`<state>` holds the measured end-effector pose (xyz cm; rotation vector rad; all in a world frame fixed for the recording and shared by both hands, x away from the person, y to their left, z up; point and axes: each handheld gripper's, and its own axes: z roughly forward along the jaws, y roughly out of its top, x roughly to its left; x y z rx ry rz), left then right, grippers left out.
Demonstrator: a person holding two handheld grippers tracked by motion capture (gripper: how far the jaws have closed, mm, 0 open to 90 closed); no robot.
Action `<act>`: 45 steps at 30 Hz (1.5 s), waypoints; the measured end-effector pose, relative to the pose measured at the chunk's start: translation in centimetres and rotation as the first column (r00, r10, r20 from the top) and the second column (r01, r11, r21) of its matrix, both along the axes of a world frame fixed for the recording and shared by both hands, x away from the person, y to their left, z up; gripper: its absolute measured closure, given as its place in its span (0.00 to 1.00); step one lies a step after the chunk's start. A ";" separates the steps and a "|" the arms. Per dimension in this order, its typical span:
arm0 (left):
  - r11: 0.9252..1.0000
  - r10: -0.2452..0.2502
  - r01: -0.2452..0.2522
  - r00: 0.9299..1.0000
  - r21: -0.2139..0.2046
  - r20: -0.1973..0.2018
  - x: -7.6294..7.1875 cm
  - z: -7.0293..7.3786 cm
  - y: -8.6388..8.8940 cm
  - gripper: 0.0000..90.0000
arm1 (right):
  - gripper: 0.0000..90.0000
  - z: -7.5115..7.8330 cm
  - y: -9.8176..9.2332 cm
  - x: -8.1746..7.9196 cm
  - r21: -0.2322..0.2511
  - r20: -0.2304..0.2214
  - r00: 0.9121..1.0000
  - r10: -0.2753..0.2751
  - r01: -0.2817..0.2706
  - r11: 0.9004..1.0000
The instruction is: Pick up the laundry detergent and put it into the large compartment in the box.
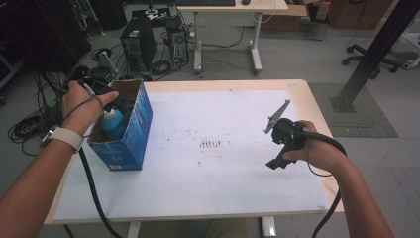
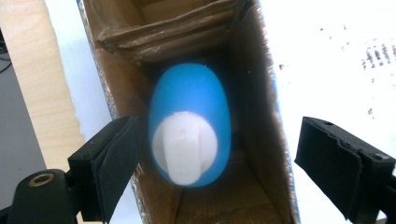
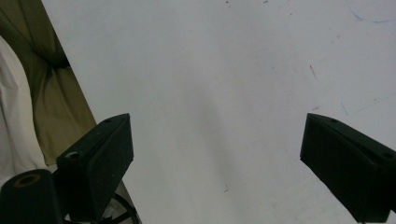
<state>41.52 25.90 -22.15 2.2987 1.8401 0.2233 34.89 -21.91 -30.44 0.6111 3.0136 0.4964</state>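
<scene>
A blue cardboard box (image 1: pixel 132 133) stands open-topped at the table's left edge, with a blue bottle (image 1: pixel 114 124) inside it. In the left gripper view the bottle (image 2: pixel 194 100) points its white cap (image 2: pixel 184 145) up at me, between the brown inner walls of the box (image 2: pixel 261 93). My left gripper (image 1: pixel 106 91) hangs over the box mouth; the left gripper (image 2: pixel 226 168) is open, jaws wide on either side of the bottle without touching it. My right gripper (image 1: pixel 276 161) is held above the right half of the table. This right gripper (image 3: pixel 217 163) is open over bare white surface.
The table (image 1: pixel 223 173) is covered by a white sheet with faint marks at its middle. Beyond the far edge are a computer tower (image 1: pixel 138 44), floor cables (image 1: pixel 29 124), another desk (image 1: pixel 233 7) and a black post (image 1: pixel 376 44). The person's trousers (image 3: pixel 60 93) show beside the near edge.
</scene>
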 end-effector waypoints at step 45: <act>0.973 -0.227 0.227 0.974 0.034 0.011 0.0 4.7 -6.2 0.15 | 0.11 0.8 -0.5 -0.3 0.002 0.010 1.000 -0.012 0.012 1.000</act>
